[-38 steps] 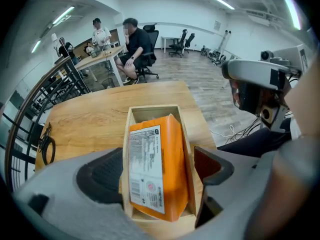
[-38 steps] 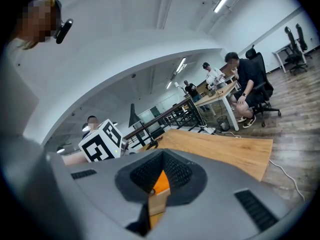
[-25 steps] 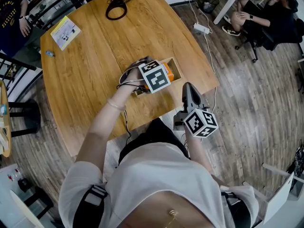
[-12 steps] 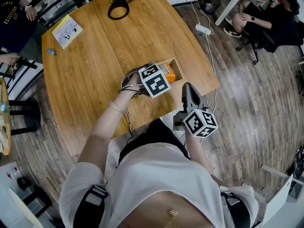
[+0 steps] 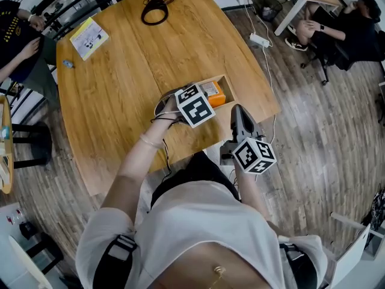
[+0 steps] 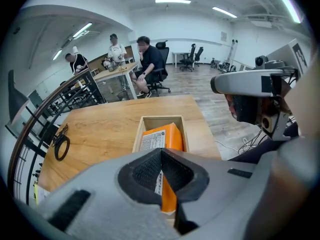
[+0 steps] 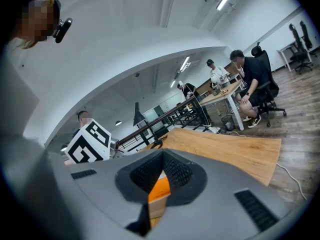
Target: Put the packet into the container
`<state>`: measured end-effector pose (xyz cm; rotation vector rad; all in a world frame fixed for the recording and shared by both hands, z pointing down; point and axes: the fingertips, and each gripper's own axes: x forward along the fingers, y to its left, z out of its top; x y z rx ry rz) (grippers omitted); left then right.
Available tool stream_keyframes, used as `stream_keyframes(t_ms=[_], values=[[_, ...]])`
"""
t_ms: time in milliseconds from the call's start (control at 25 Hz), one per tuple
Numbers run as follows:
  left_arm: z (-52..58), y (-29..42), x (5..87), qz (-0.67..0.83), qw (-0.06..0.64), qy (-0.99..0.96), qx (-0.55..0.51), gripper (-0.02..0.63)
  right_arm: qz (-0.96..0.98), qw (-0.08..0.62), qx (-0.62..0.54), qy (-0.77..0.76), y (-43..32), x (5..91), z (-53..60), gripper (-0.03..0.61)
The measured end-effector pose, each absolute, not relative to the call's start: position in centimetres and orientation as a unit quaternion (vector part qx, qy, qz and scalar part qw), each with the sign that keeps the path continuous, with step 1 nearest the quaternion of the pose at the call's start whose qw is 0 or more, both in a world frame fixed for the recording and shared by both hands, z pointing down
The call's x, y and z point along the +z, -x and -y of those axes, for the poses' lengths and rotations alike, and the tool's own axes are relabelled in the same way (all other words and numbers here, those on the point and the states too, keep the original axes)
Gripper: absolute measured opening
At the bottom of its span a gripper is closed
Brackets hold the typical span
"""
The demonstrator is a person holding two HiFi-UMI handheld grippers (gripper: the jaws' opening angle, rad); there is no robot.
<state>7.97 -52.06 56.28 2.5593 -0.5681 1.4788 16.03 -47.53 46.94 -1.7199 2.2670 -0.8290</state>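
An orange packet [image 5: 212, 93] with a white label lies inside the open wooden container [image 5: 228, 87] near the table's front edge. In the left gripper view the packet [image 6: 162, 134] fills the container [image 6: 137, 139] just beyond the jaws. My left gripper [image 5: 199, 100] hangs over the container's near end, pointing steeply down. Its jaws have just been closing and now stand shut [image 6: 161, 152] with nothing between them. My right gripper [image 5: 239, 109] waits off the table's edge to the right, shut [image 7: 162, 154] and holding nothing. The packet [image 7: 160, 187] shows past its jaws.
The wooden table [image 5: 120, 89] carries a coiled black cable [image 5: 155, 8], a yellow leaflet [image 5: 89, 38] and a small blue item [image 5: 67, 64] at its far side. A power strip [image 5: 258, 39] lies on the floor. A seated person [image 5: 337, 26] is at the upper right.
The left gripper has drawn back a little from the container, and the orange packet in it now shows beside the marker cube. The right gripper has stayed put.
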Motion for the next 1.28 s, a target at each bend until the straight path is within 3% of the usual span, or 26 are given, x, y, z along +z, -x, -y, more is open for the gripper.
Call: stream_keyframes(t_ms=[360,960,1280], values=[[53.0,-6.4,53.1,0.305,0.073,-0.872,0.377,0.008,-0.779,0.080,-0.255,0.567,-15.0,46.1,48.8,0.011],[52.3,-2.1,47.8,0.456,0.122,-0.876,0.101,0.008,-0.809,0.059,-0.182,0.556,-12.6,44.6,50.3,0.011],[51.2,-2.1,48.1,0.461,0.136,-0.873,0.080,0.008,-0.818,0.043,-0.159,0.551,-11.9,44.5,50.1,0.011]])
